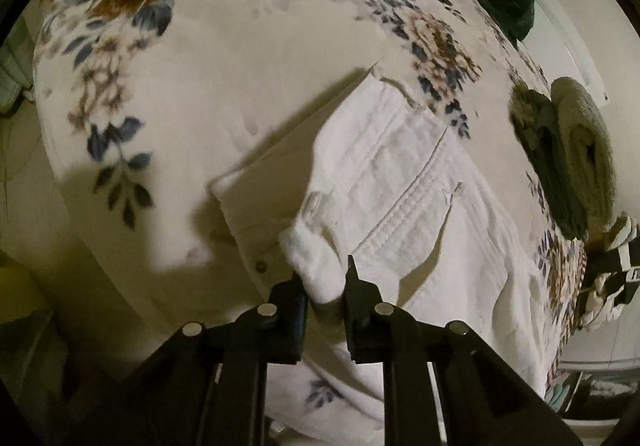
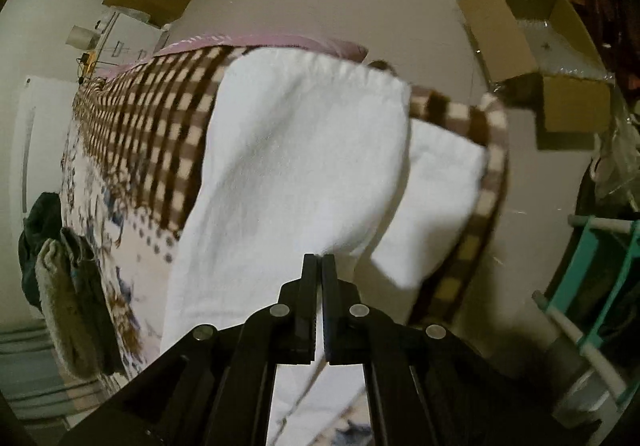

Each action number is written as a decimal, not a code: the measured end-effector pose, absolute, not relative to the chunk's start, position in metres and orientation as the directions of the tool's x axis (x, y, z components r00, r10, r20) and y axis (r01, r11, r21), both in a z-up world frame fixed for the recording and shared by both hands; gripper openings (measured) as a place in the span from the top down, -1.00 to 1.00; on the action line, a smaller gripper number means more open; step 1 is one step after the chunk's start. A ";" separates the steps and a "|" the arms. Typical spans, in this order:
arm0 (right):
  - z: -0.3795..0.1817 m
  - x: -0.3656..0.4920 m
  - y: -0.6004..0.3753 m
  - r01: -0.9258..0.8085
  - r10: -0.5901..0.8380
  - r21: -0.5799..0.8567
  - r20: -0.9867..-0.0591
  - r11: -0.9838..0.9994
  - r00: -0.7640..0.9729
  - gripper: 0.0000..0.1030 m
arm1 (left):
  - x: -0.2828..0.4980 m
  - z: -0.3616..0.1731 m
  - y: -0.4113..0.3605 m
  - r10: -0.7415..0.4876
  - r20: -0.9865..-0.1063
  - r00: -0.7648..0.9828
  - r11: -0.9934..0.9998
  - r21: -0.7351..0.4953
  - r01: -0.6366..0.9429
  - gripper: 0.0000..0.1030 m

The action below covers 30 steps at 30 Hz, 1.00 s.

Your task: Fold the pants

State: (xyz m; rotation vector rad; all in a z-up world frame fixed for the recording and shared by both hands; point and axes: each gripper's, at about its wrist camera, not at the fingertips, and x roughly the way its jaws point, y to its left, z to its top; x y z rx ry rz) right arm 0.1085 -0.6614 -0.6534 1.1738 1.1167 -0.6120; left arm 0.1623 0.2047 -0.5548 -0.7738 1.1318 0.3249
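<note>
Left gripper (image 1: 324, 278) angled down, fingers clamping white pants (image 1: 400, 181) waistband; right gripper (image 2: 319, 266) likewise, fingers pinching leg fabric.

Floral bedspread (image 1: 224, 57), cardboard boxes (image 2: 532, 45) on floor (dim light).

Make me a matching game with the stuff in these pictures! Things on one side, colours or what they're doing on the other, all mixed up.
Things:
1. pants
2. floral blanket
3. checked blanket
4. cardboard box

Descriptions:
A. brown and cream squares
B. open, on the floor
C. white, pinched by both grippers
D. cream with brown and blue flowers

Pairs: 1-C, 2-D, 3-A, 4-B

The left gripper clamps a bunched white fold; the right gripper is shut on thin white cloth.
</note>
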 end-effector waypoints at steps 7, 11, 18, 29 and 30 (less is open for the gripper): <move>-0.646 0.100 -0.663 0.838 0.240 0.440 -0.895 0.323 0.377 0.96 | 0.165 -0.555 0.220 -0.151 -0.905 0.398 0.688 -0.385 -0.615 0.76; -0.656 0.106 -0.665 0.847 0.253 0.390 -0.915 0.360 0.314 0.69 | 0.169 -0.565 0.220 -0.156 -0.921 0.357 0.703 -0.358 -0.615 0.74; -0.673 0.081 -0.700 0.895 0.155 0.379 -0.924 0.235 0.351 0.18 | 0.165 -0.564 0.215 -0.177 -0.933 0.313 0.691 -0.344 -0.636 0.46; -0.676 0.096 -0.708 0.903 0.029 0.342 -0.937 0.261 0.347 0.96 | 0.169 -0.505 0.130 -0.115 -0.954 0.275 0.866 -0.233 -0.443 -0.49; -0.667 0.096 -0.706 0.903 0.009 0.328 -0.941 0.277 0.339 0.96 | 0.173 -0.506 0.115 -0.133 -0.956 0.262 0.883 -0.235 -0.407 -0.49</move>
